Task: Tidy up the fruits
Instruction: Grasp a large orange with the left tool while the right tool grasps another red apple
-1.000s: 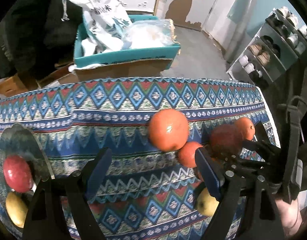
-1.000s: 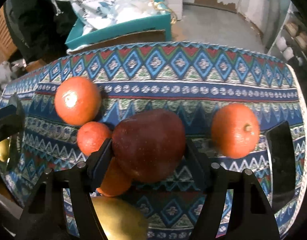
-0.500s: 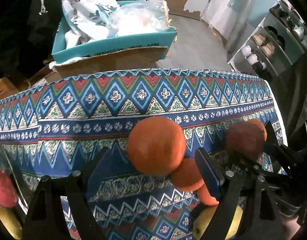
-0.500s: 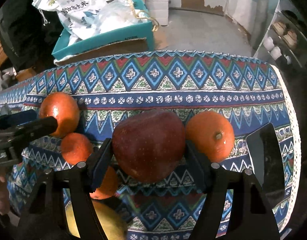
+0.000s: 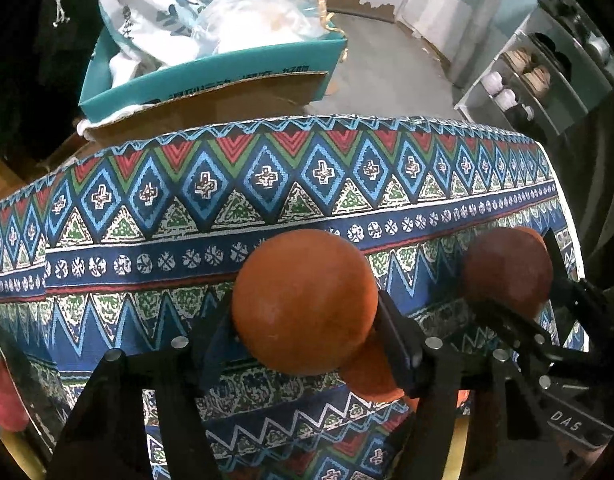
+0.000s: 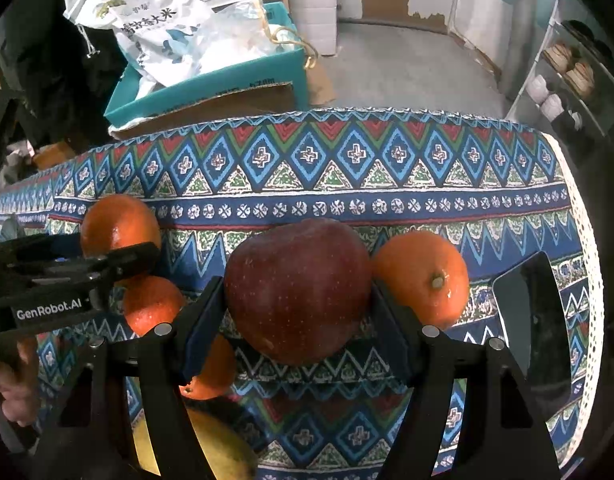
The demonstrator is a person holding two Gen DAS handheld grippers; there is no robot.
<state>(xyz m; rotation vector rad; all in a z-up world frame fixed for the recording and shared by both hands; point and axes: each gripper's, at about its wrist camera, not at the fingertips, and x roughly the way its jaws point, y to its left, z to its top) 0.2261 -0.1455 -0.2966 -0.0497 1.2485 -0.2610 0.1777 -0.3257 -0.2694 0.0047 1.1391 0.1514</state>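
On the patterned tablecloth (image 5: 267,176) a large orange (image 5: 305,302) sits between the fingers of my left gripper (image 5: 305,320). The jaws are closing and both pads touch its sides. A smaller orange (image 5: 371,376) lies just behind it to the right. My right gripper (image 6: 299,320) is shut on a dark red apple (image 6: 299,292), which also shows at the right of the left wrist view as the apple (image 5: 507,272). Beside the apple rest an orange (image 6: 421,278) with its stem showing, two small oranges (image 6: 153,304) (image 6: 209,368) and a yellow fruit (image 6: 211,452).
A glass plate (image 5: 23,360) with a red fruit (image 5: 3,396) is at the left edge. A black phone (image 6: 535,328) lies near the cloth's right edge. Beyond the table stand a teal box (image 5: 211,76) with bags and a shoe rack (image 5: 547,76). A hand (image 6: 11,380) holds the left gripper.
My left gripper has dropped and moved in over the large orange, and its jaws have narrowed onto it. The right gripper still holds the apple, nearly still.
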